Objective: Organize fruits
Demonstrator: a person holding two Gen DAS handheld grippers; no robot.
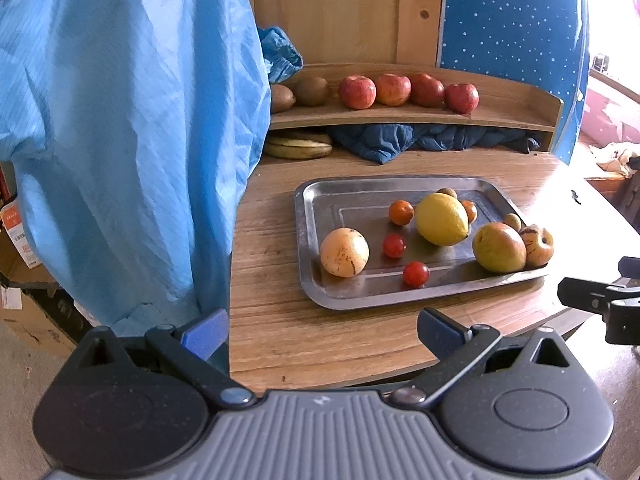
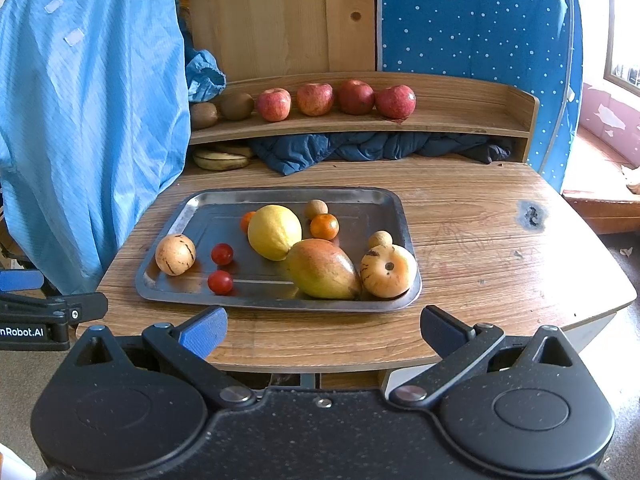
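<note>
Fingers (image 2: pixel 202 334) of both grippers wide apart (nothing held, nothing touched).

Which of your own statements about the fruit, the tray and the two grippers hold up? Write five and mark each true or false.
1. Four red apples sit in a row on the shelf. True.
2. The lemon lies on the bare table. False: it lies in the metal tray.
3. The left gripper grips a cherry tomato. False: it is open and empty; both cherry tomatoes lie in the tray.
4. The right gripper is open, short of the tray. True.
5. Bananas lie under the shelf. True.
</note>
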